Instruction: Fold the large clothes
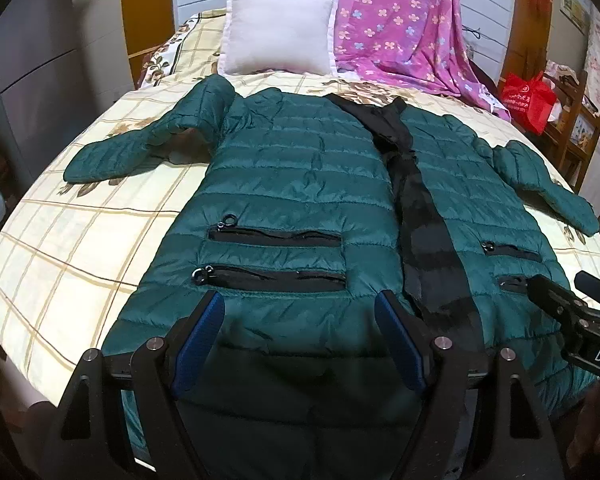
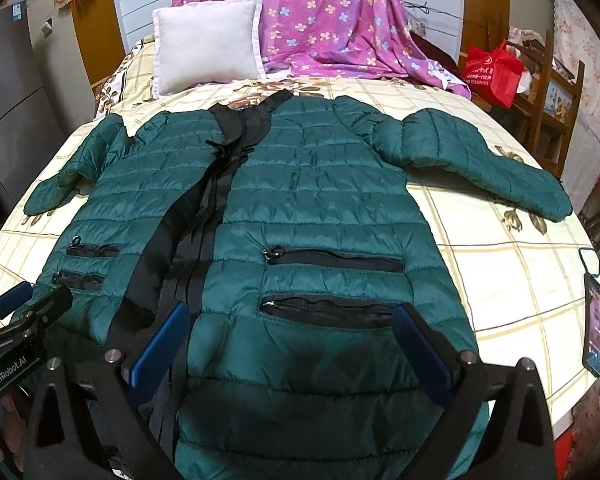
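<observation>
On bed, green jacket (image 1: 300,184) — phone (image 2: 594,328) only right view.

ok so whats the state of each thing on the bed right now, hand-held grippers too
green puffer jacket: spread flat, front up, unfolded, front open along the black placket
jacket sleeves: both spread outward, not folded in
pocket zippers: look open
white pillow: propped at the head of the bed
phone: lying on the bed's right edge, screen lit
left hand-held gripper: open over the hem, empty
right hand-held gripper: open over the hem, empty
</observation>
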Tool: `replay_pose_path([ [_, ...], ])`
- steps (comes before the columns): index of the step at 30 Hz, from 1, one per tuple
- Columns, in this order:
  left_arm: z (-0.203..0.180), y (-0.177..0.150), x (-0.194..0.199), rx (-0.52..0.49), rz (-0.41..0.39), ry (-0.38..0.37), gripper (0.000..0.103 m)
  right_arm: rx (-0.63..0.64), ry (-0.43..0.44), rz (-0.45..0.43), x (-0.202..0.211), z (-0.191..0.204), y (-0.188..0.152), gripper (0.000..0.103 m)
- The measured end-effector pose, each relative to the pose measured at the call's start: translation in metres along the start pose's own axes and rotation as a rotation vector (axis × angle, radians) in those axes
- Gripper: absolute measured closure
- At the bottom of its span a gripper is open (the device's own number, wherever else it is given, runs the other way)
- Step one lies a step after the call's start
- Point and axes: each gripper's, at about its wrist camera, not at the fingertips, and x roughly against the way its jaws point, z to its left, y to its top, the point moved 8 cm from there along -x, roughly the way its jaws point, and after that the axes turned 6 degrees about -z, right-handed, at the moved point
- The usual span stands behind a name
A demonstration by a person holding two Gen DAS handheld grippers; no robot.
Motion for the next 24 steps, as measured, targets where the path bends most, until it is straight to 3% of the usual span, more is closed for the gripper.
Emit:
replay_pose_path([
  [5, -0.002, -0.004, -0.002, 0.001, 0.011, -0.007, 0.055, 0.002, -0.002, 0.004, 0.0, -0.001, -0.002, 0.001],
  [10, -0.002, -0.007, -0.004, 0.005, 0.019, -0.008, 0.055, -0.056, 0.055, -0.001, -0.002, 0.002, 0.0, 0.001],
  [24, -0.001, -0.012, -0.01, 0.002, 0.032, -0.003, 0.055, -0.057, 0.054, 0.02, -0.011, 0.004, -0.002, 0.001],
])
